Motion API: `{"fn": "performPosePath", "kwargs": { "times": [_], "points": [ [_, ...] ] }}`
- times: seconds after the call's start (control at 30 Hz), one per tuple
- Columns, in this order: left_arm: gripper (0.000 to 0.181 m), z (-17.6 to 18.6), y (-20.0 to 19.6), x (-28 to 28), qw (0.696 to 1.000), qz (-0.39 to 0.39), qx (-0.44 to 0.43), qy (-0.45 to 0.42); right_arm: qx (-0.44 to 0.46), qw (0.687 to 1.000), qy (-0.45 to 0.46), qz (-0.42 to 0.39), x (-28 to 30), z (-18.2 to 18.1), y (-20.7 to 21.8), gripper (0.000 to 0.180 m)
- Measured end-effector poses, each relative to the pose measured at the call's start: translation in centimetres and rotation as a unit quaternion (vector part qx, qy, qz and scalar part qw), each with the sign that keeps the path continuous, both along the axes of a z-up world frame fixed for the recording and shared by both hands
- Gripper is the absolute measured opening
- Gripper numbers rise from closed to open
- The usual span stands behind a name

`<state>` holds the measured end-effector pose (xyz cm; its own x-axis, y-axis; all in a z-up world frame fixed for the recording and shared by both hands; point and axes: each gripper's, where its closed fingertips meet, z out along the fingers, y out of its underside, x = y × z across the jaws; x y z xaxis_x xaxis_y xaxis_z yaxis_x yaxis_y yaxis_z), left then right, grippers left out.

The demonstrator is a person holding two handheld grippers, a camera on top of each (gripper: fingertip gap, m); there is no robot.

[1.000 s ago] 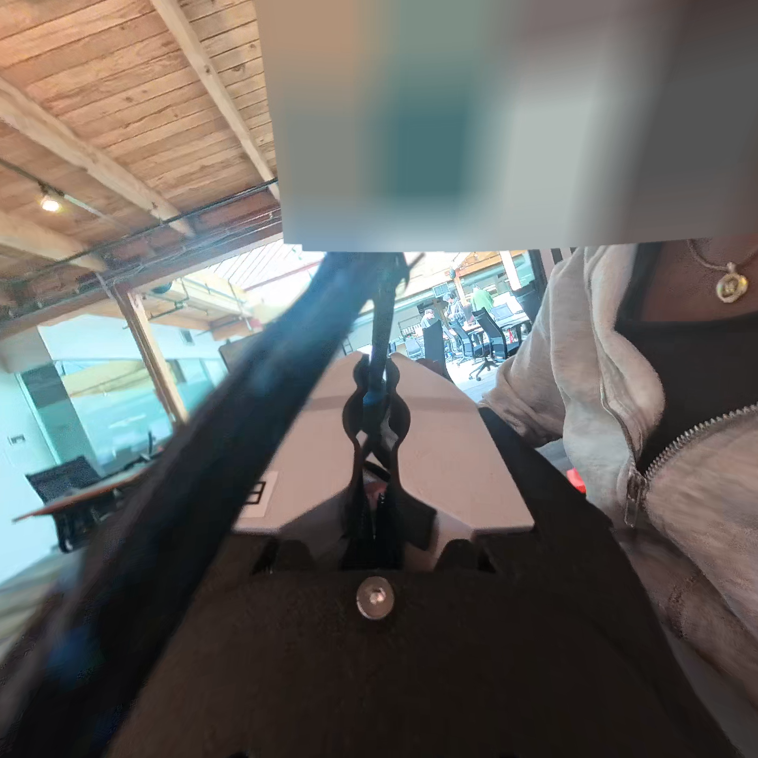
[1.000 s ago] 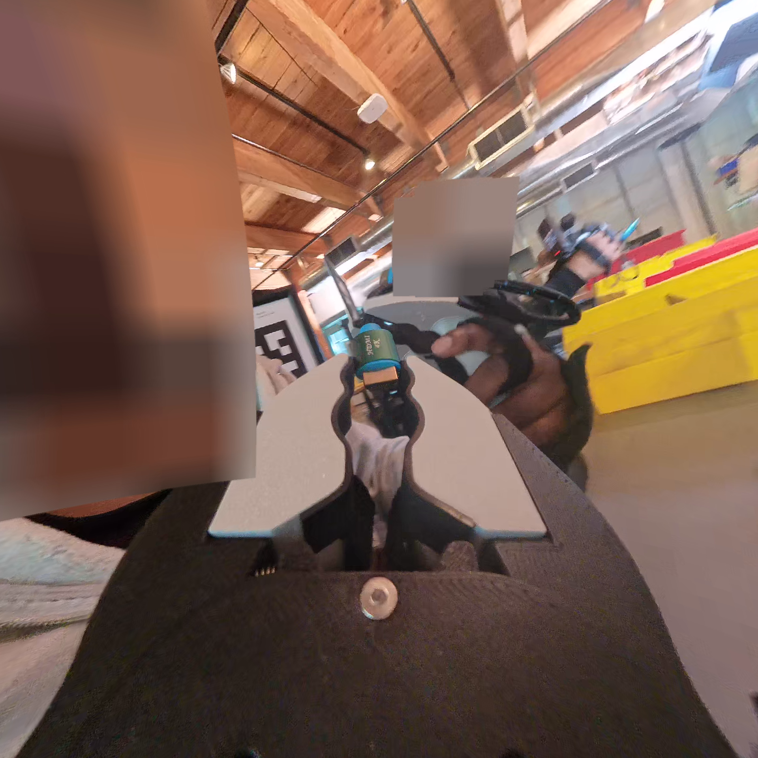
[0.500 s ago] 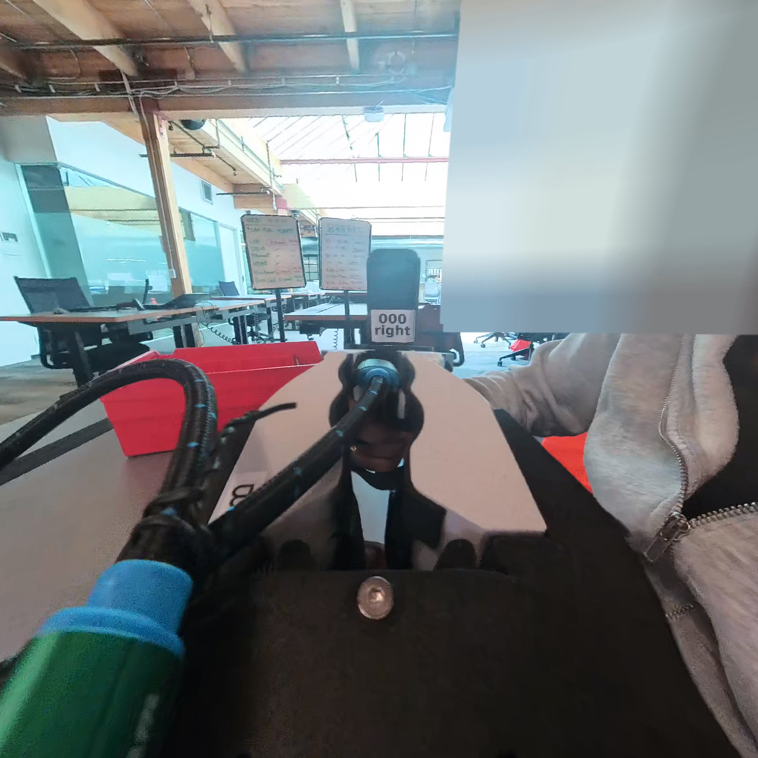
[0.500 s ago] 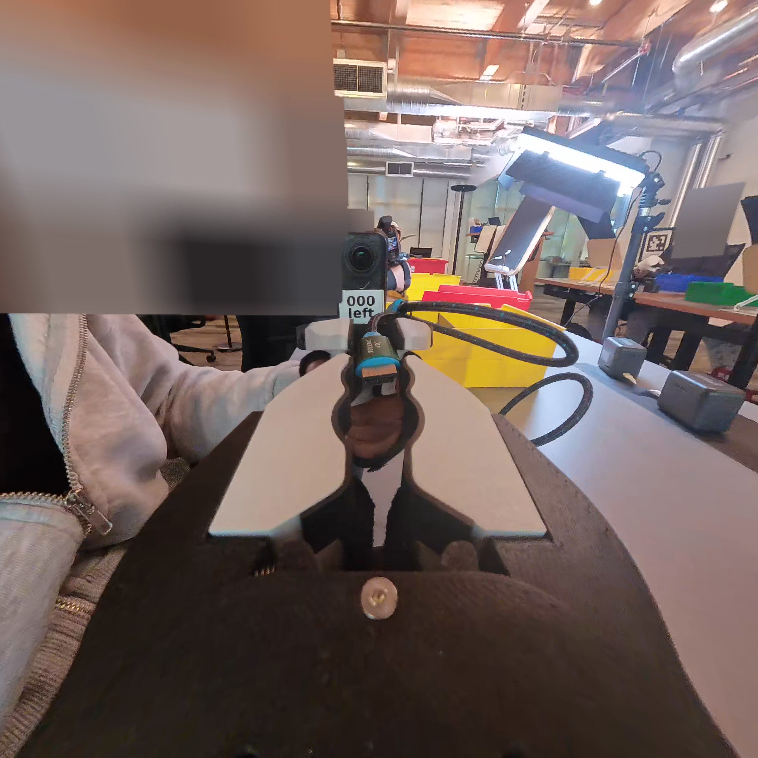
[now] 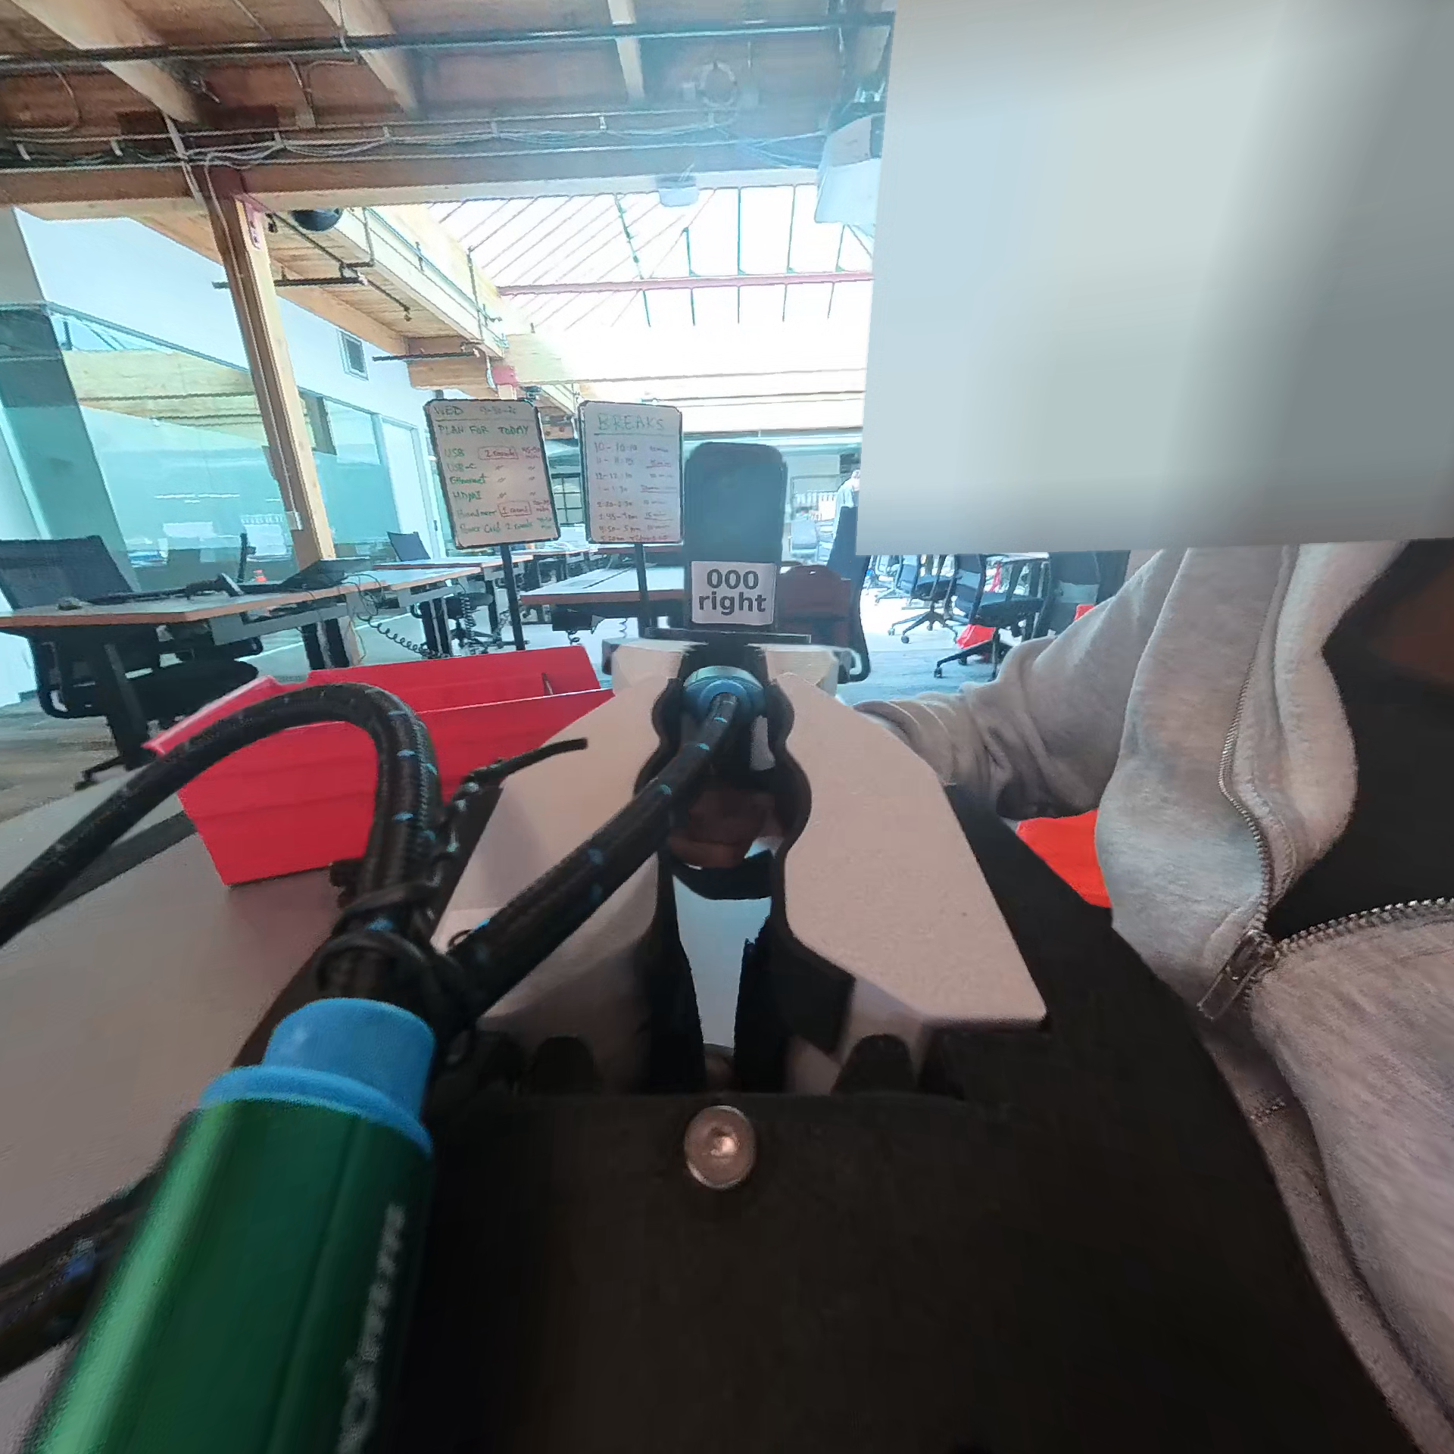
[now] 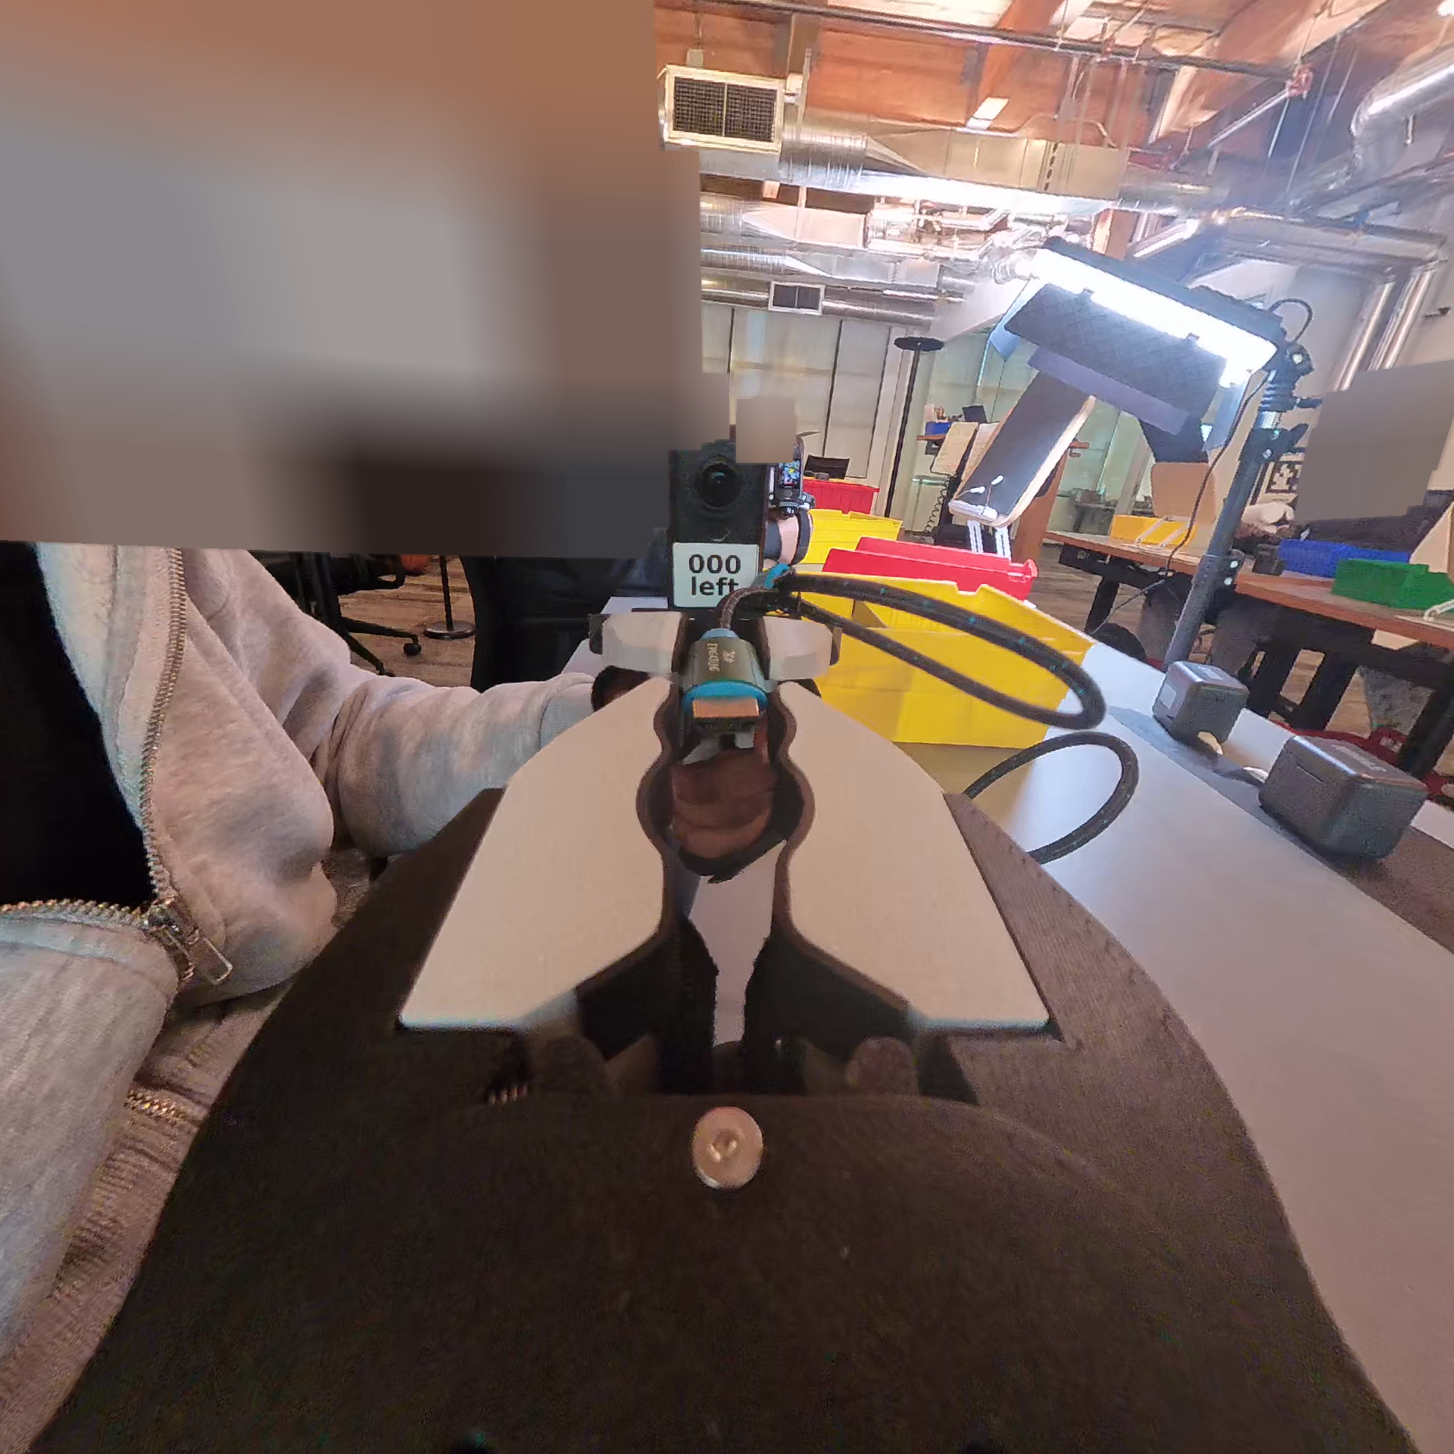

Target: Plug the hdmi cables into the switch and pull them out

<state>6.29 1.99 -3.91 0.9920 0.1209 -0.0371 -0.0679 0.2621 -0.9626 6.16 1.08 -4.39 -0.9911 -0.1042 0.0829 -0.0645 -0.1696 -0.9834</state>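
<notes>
Since a second ago both cameras have swung down from the wooden ceiling to look level across the desk (image 5: 118, 983); over the last half second hardly anything has shifted.

In the left wrist view, a second plug (image 5: 260, 1227) with a green body and blue collar lies nearest the lens at 7 o'clock. Just beyond it the braided black HDMI cable (image 5: 598, 858) is bundled with a strap. One strand runs up toward 12 o'clock into the fingertips of the left hand-held gripper (image 5: 724, 700). That gripper is closed on the HDMI plug (image 6: 714, 669), its pale tips pressed against either side of the green body.

The right hand-held gripper (image 6: 720, 716) faces it tip to tip. Its fingers stand drawn in to a narrow gap, and the plug's metal end sits in the notch at their tips. I cannot tell whether they actually pinch it.

A grey sleeve (image 6: 440, 747) reaches in from 9 o'clock in the right wrist view. The cable loops out toward 3 o'clock above the desk. Two grey boxes (image 6: 1337, 795) sit on the desk at 3 o'clock, with a yellow bin (image 6: 944, 677) behind the loop. In the left view a red bin (image 5: 315, 787) stands at 10 o'clock. Farthest off are two whiteboards (image 5: 492, 476) and a lit light panel (image 6: 1133, 338).
</notes>
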Motion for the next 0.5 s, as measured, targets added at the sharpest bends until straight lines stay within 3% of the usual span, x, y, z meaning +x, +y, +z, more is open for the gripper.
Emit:
{"fn": "performPosePath", "kwargs": {
  "times": [0.5],
  "points": [
    [0.020, 0.51, -0.46, 0.11, 1.000, -0.007, 0.019, -0.005, -0.019, 0.999, 0.030, -0.006, 0.02, 0.65, 0.76, 0.014]
  ]
}}
